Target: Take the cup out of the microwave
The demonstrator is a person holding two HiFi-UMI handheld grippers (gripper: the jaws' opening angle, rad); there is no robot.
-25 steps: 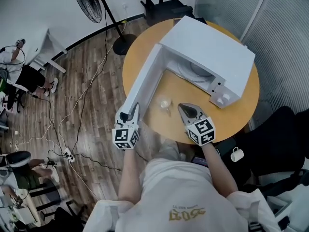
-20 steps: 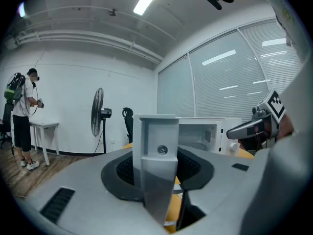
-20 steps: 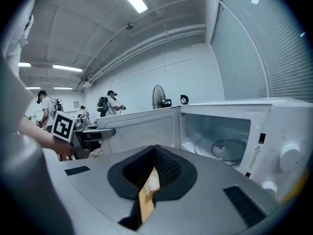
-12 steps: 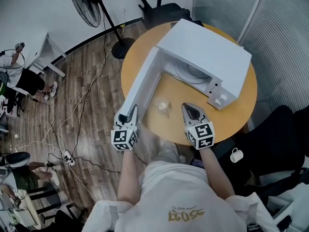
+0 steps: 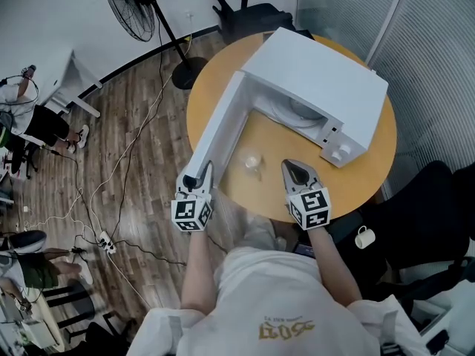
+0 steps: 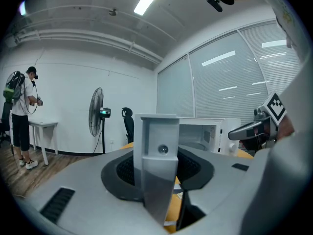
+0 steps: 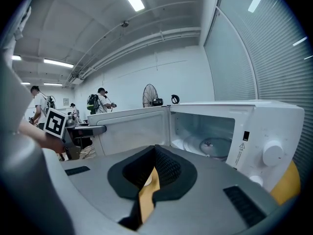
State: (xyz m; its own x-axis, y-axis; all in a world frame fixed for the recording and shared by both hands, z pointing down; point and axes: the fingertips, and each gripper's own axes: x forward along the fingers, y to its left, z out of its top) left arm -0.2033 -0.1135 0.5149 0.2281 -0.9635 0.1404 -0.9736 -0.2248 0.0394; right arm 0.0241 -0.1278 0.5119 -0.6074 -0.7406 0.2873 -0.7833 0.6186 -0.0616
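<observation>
A standing fan [image 5: 132, 4] and black office chair [image 5: 256, 13] stand beyond the round table [image 5: 278, 139].

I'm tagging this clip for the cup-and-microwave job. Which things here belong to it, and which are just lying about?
Belongs to the job: microwave, open; its door, clamped in the left gripper; clear cup, standing on the table outside the microwave; right gripper, shut and empty.
Lying about: standing fan; office chair; white mug; power strip on the floor.
</observation>
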